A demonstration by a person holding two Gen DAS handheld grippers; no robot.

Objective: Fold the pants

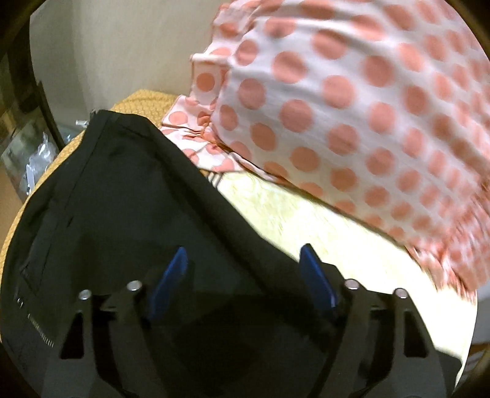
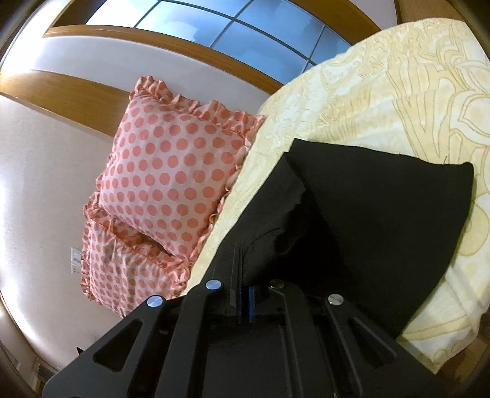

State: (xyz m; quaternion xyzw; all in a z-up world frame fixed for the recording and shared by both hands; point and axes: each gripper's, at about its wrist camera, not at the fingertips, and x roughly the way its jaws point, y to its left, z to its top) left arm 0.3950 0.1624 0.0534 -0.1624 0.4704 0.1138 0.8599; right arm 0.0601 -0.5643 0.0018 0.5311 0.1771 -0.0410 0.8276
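Pants point(image 2: 367, 214), black, lie on the bed's pale yellow bedspread point(image 2: 382, 101), and your right wrist view shows them folded over, one layer on another, with the long axis running from the right gripper point(image 2: 243, 301) away toward the upper right of that view, ending in a straight edge and a pointed corner. Your right gripper has its blue pads pressed together on a fold of the black cloth, close to the camera.

Your left wrist view shows the other part: a zipper point(image 1: 39, 332) at the lower left and a stitched seam running up toward the far corner, so the pants there stretch from the bottom of the view up and left. Your left gripper point(image 1: 245, 275) stands with its blue fingers point(image 1: 171, 275) wide apart above the cloth, holding nothing.

Only the right view shows the window point(image 2: 214, 27), the wooden headboard and two polka-dot pillows point(image 2: 171, 171) stacked against it. In the left view one dotted pillow point(image 1: 352, 101) fills the upper right, blurred, just beyond the pants.
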